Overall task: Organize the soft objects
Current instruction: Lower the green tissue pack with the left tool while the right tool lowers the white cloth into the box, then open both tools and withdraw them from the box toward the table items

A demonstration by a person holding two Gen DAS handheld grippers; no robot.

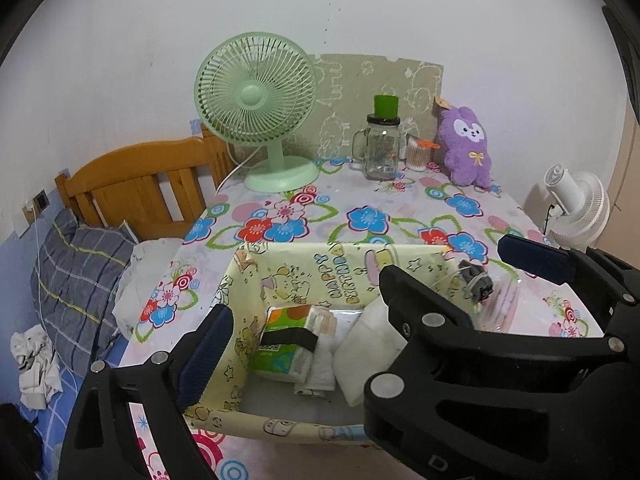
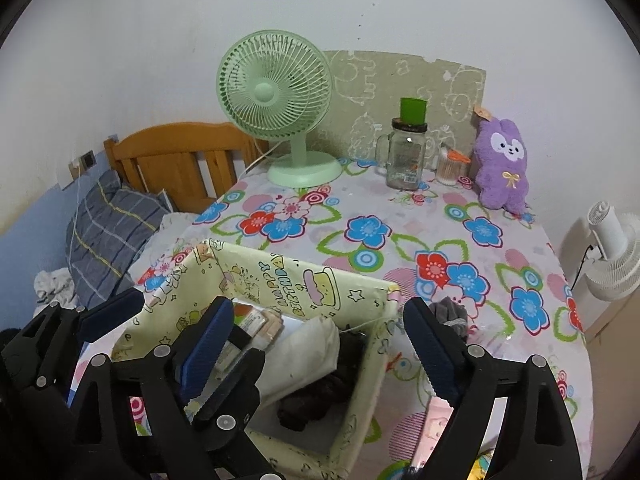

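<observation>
Both tools, left tool [image 1: 312, 328] and right tool [image 2: 320, 344], spread empty above the pale yellow cartoon-print fabric box [image 1: 340, 258]; next, lift clear without snagging its soft rim

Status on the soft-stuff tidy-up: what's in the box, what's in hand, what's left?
Done: tissue pack, white cloth and a dark garment lie in the yellow box. In hand: nothing; left tongs and right tongs are both open and empty. Left: the dark bundle beside the box, perhaps the purple plush.
</observation>
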